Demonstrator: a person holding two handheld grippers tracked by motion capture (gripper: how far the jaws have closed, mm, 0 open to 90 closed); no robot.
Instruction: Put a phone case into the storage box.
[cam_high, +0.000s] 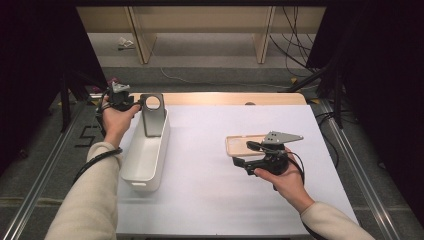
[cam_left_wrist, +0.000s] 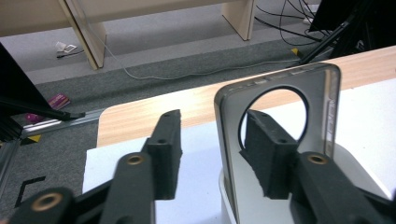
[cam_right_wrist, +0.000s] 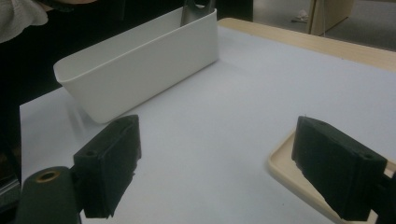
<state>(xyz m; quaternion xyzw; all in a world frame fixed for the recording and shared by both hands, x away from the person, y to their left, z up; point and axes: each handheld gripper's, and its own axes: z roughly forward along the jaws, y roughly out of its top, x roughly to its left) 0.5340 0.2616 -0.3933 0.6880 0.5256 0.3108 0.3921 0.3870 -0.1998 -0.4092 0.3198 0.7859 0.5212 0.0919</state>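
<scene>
Left hand-held gripper (cam_left_wrist: 215, 154) agape astride grey phone case (cam_left_wrist: 275, 88) (standing in white bin (cam_high: 145, 155)); right hand-held gripper (cam_right_wrist: 229, 168) agape beside beige case (cam_high: 240, 145).

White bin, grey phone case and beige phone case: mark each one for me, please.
white bin (cam_high: 141, 159), high view, on its bare inner floor.
grey phone case (cam_left_wrist: 327, 100), left gripper view, on its right side edge.
beige phone case (cam_high: 237, 145), high view, on its left half.

Two phone cases (cam_high: 153, 114) (cam_high: 242, 145), one white bin (cam_high: 145, 155)
</scene>
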